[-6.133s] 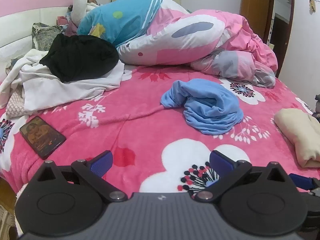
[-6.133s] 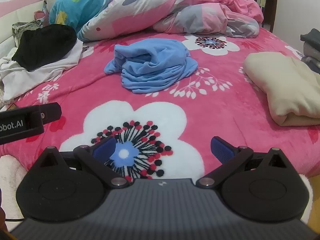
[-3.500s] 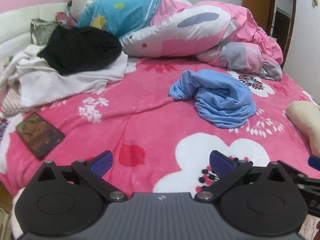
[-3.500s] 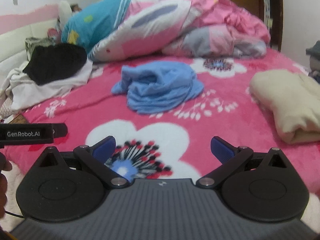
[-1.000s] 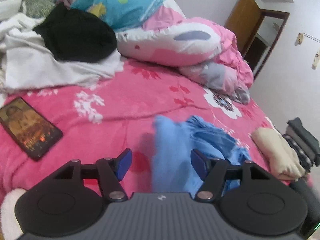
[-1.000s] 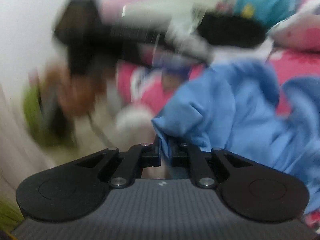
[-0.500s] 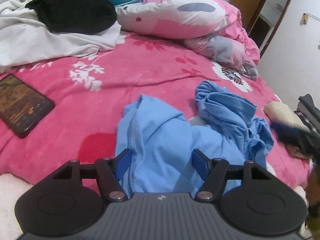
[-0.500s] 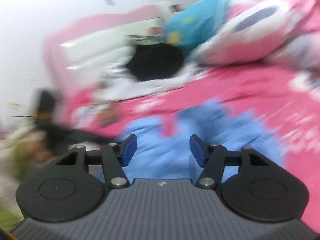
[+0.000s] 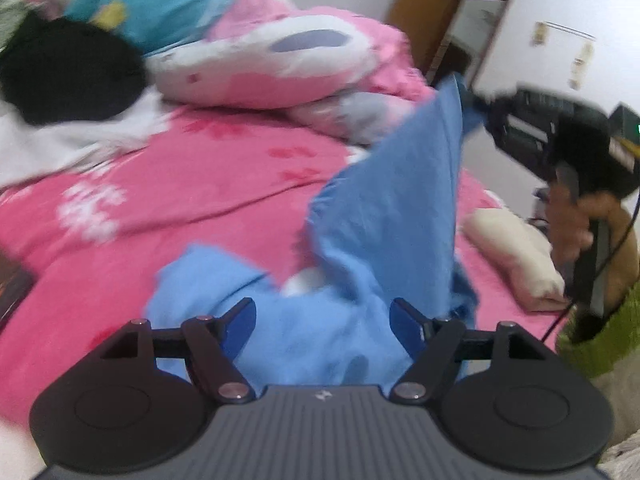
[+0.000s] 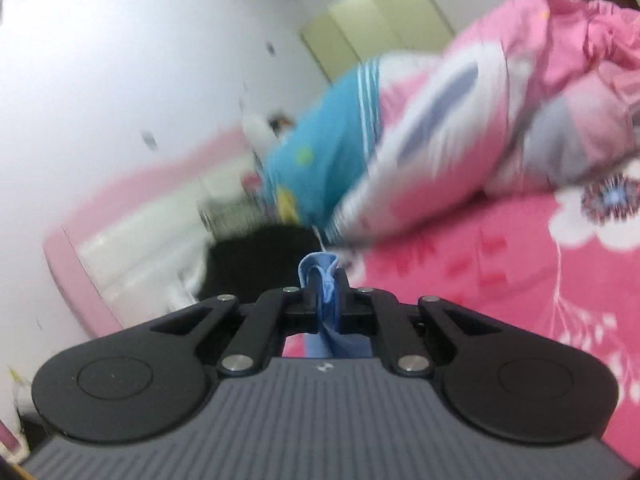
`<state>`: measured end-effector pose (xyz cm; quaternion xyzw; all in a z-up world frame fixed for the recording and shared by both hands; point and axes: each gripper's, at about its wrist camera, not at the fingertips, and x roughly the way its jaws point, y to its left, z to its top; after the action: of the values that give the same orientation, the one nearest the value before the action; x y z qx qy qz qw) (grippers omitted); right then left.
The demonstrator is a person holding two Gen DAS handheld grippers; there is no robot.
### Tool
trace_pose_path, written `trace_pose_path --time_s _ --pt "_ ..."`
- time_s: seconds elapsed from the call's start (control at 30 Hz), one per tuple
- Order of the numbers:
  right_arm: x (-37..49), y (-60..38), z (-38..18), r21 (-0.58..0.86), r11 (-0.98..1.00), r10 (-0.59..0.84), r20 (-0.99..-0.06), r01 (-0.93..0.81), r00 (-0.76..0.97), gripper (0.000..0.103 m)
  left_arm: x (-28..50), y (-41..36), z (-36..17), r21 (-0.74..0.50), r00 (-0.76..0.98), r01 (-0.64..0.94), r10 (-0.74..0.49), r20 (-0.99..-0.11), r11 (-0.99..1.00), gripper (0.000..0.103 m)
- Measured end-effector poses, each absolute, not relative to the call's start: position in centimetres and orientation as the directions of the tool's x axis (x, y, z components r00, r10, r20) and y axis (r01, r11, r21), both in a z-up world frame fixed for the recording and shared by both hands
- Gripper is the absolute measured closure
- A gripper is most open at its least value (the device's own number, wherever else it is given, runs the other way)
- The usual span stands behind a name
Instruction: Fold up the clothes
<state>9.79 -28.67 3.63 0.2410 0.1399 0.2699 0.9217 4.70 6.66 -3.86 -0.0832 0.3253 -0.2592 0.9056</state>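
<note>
Honestly, right tool (image 10: 325, 300) is clamped on just a shirt (image 9: 384, 216) corner, lifted off the bed (image 9: 200, 184); left tool (image 9: 322, 320) gapes empty over the rest. Yank and that pinch slips.

Pink floral bed (image 9: 208, 184) under blue garment (image 9: 328, 332)

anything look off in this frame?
Nothing damaged. The blue garment is only half-lifted: the right claw pinches one bunched corner, the rest is crumpled on the bed, under the open left claw.
</note>
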Motion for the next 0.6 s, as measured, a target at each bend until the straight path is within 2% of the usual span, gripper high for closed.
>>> trace_pose_path --time_s 0.2,0.33,0.4,0.5,0.53,0.6 --pt "12.0 -26.6 8.0 0.495 0.685 0.609 0.016 -0.535 0.793 0.100 5.0 2.5 -1.4 -0.254 0.664 0.520 -0.573 -0.479 0.815 0.017" --pt "14.3 -22.6 11.3 0.440 0.614 0.708 0.059 -0.655 0.704 0.100 4.5 2.6 -1.3 -0.233 0.707 0.479 -0.529 -0.470 0.847 0.015" --pt "16.0 -19.9 12.2 0.431 0.574 0.759 0.042 -0.697 0.650 0.100 4.4 3.3 -2.0 -0.229 0.721 0.425 -0.481 -0.499 0.875 0.015" --pt "19.0 -15.5 11.9 0.409 0.555 0.803 -0.036 -0.724 0.595 0.098 4.4 5.2 -3.5 -0.228 0.737 0.312 -0.386 -0.554 0.922 0.016" --pt "20.0 -14.3 11.5 0.403 0.562 0.807 -0.073 -0.722 0.586 0.096 4.5 5.9 -3.9 -0.232 0.736 0.276 -0.360 -0.573 0.933 0.018" --pt "22.3 -12.3 10.1 0.366 0.610 0.790 -0.223 -0.703 0.571 0.083 4.5 7.4 -4.8 -0.236 0.730 0.202 -0.307 -0.611 0.950 0.021"
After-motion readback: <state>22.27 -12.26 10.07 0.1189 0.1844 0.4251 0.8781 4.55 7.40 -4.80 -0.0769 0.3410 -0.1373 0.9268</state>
